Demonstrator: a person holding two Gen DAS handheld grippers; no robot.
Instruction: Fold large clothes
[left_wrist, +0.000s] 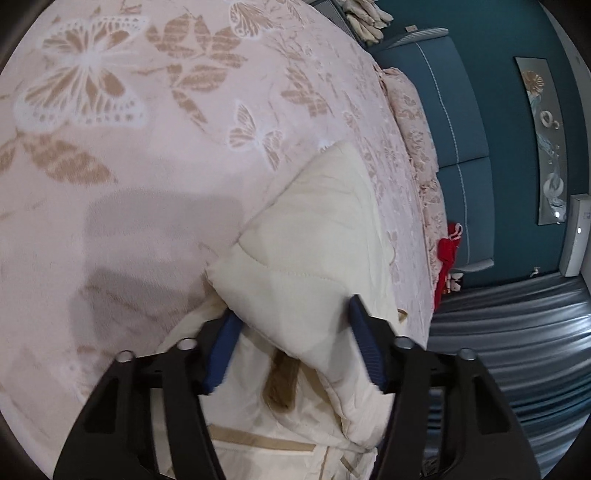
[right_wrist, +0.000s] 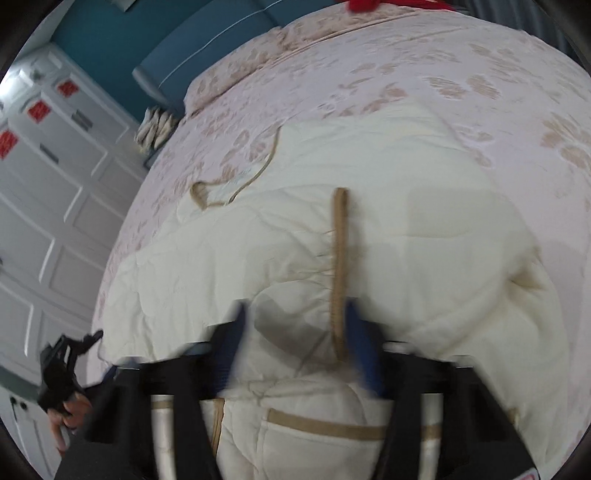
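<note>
A cream padded garment with tan trim (right_wrist: 295, 229) lies spread on the pink butterfly-print bed cover (right_wrist: 443, 74). In the left wrist view a folded padded part of the garment (left_wrist: 306, 258) sits between my left gripper's (left_wrist: 291, 317) blue pads (left_wrist: 364, 332), which stand wide apart around it. In the right wrist view my right gripper (right_wrist: 295, 321) stands wide over the garment, straddling a puffy bulge and a tan strap (right_wrist: 339, 266). A tan drawstring (right_wrist: 236, 188) trails onto the cover at the garment's far left.
The bed cover (left_wrist: 147, 129) fills most of the left wrist view. A teal headboard (left_wrist: 454, 129) and a red item (left_wrist: 448, 254) are at the bed's far side. White cabinet doors (right_wrist: 48, 192) stand to the left. The other gripper and hand (right_wrist: 62, 384) show at lower left.
</note>
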